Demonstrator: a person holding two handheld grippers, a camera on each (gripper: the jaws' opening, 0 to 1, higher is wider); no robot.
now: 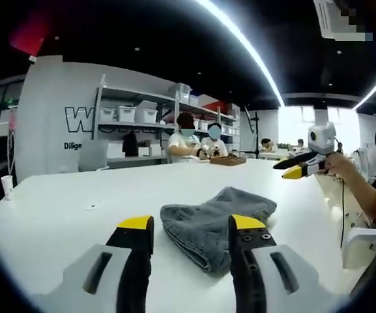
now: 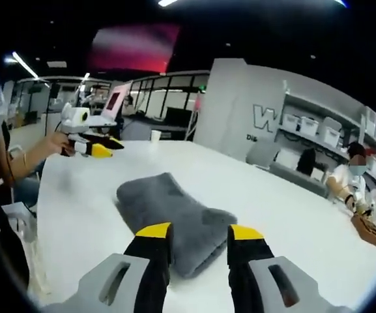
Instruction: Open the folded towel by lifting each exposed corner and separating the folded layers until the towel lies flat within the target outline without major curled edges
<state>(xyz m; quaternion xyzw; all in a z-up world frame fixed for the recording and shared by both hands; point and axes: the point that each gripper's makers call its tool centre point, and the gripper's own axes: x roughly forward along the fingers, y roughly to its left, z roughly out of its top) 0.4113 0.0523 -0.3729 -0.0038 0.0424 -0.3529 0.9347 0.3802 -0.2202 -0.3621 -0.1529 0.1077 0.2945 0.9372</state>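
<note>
Left gripper (image 1: 191, 228) is open, jaws well apart with yellow tips, nothing between them. It hovers at the near edge of the grey towel (image 1: 217, 222); whether either tip touches the cloth can't be told. In the left gripper view the towel lies folded on the white table (image 1: 64, 215), a rounded fold edge facing the camera, the far end a bit rumpled.

Right gripper (image 2: 199, 235) is also open, jaws spread to a similar gap, holding nothing. Its tips sit over the near end of the towel (image 2: 171, 218); contact can't be told. In the right gripper view the towel is a thick folded rectangle running away from the camera, the near end rounded and layered.

Each gripper shows up in the other's view: the right one (image 1: 290, 171) at the right side of the left gripper view, held in a person's hand (image 1: 341, 163) above the table's far-right edge, well apart from the towel. The left one (image 2: 103, 149) at the left of the right gripper view, held by a hand (image 2: 56, 145) over the table's far corner.

Background: shelves with white bins (image 1: 135, 114), seated people (image 1: 188, 140) at the far side of the table, a paper cup (image 1: 6, 186) at the left edge.
</note>
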